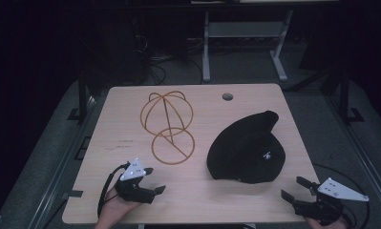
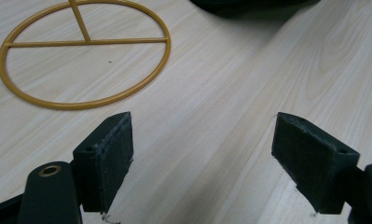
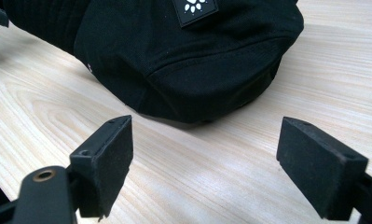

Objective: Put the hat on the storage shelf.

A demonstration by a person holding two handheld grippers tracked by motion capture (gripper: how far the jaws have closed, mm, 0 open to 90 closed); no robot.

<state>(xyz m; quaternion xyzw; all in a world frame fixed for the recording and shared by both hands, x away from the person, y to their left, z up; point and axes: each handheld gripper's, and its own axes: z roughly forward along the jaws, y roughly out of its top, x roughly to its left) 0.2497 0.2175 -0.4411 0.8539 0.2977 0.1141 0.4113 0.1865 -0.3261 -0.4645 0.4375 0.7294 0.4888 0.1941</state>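
A black cap (image 1: 248, 148) lies on the right half of the wooden table (image 1: 121, 109); a small white logo patch (image 3: 194, 7) marks it, and its edge (image 2: 253, 5) shows at the top of the left gripper view. A gold wire cap stand (image 1: 167, 125) rests left of centre, its round base ring (image 2: 83, 51) flat on the wood. My left gripper (image 1: 154, 180) stands open near the front left edge, just short of the ring. My right gripper (image 1: 295, 187) stands open at the front right, a little in front of the cap's brim (image 3: 207, 88). Both hold nothing.
A round cable hole (image 1: 227, 97) sits near the table's far edge. Beyond the table stand a grey metal frame (image 1: 245, 33) and loose cables (image 1: 154, 62) on a dark floor. Bare wood lies between the two grippers along the front edge.
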